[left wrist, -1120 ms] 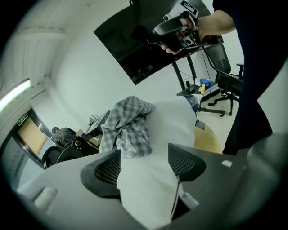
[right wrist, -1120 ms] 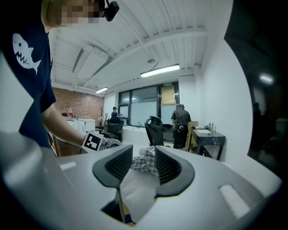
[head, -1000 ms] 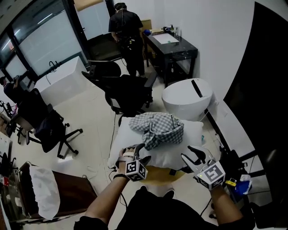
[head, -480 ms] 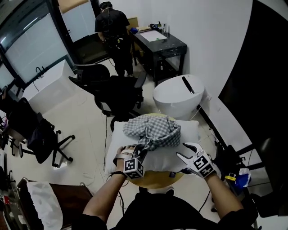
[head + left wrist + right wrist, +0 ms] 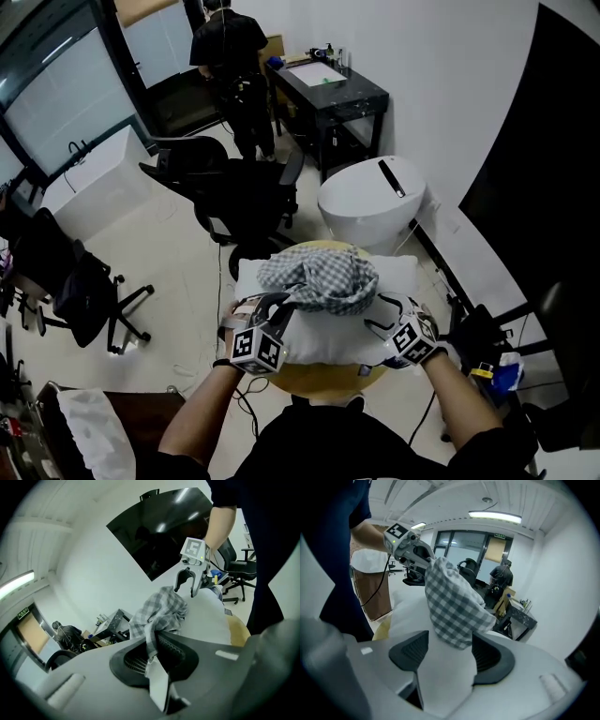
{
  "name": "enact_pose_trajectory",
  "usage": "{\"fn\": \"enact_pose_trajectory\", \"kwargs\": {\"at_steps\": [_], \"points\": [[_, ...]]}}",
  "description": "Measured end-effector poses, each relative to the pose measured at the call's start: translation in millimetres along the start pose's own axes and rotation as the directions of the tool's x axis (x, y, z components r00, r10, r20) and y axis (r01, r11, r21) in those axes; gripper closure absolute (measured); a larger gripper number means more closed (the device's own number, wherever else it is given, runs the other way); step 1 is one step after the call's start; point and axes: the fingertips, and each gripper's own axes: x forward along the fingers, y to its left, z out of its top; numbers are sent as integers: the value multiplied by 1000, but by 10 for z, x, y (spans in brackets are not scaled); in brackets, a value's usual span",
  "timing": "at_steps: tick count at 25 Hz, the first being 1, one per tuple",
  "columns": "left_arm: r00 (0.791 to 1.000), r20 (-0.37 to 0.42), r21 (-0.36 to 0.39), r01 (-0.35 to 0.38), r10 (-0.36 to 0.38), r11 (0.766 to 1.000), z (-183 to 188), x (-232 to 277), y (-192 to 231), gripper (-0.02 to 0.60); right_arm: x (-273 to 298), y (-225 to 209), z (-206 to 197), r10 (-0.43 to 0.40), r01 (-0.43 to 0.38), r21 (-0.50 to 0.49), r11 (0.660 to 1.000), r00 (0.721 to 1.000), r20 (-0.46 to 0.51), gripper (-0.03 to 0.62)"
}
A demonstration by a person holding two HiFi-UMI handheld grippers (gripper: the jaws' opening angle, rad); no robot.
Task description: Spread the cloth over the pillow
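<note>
A grey-and-white checked cloth (image 5: 321,279) lies bunched on top of a white pillow (image 5: 319,333). My left gripper (image 5: 272,306) sits at the cloth's left edge. Its jaws have just been closing and are now shut on a fold of the cloth (image 5: 157,609), which is lifted a little. My right gripper (image 5: 377,315) is low at the pillow's right side. Its jaws have just been opening and now stand wide apart over the pillow (image 5: 440,677). The cloth's hanging edge (image 5: 452,606) reaches between the pads without touching them. In the right gripper view the left gripper (image 5: 423,557) holds the cloth's far corner.
The pillow rests on a small round wooden table (image 5: 323,380). Behind it stand a white round bin (image 5: 375,202), black office chairs (image 5: 248,192) and a black desk (image 5: 328,89). A person (image 5: 230,52) stands at the back. A dark cabinet (image 5: 122,422) is at lower left.
The left gripper closed on the cloth's left edge and lifted it up and leftward. The right gripper dropped to the pillow's right side and opened wider.
</note>
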Motion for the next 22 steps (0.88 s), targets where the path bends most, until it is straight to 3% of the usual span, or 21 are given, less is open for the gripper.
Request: {"fn": "enact_pose_trajectory", "kwargs": {"at_steps": [4, 8, 10, 15, 22], "points": [[1000, 16, 4, -12, 12, 1000, 37, -90, 113, 571, 158, 3, 100, -46, 46, -122, 991, 999, 0, 266], [1000, 22, -17, -4, 4, 1000, -5, -142, 134, 571, 342, -12, 154, -49, 46, -125, 991, 999, -19, 267], [1000, 24, -16, -5, 5, 1000, 5, -168, 148, 571, 421, -37, 152, -49, 45, -104, 994, 998, -37, 314], [1000, 23, -14, -20, 20, 1000, -29, -223, 226, 571, 473, -106, 172, -58, 51, -101, 994, 996, -67, 567], [996, 20, 3, -91, 91, 996, -93, -425, 643, 572, 47, -667, 467, -194, 196, -46, 980, 980, 30, 574]]}}
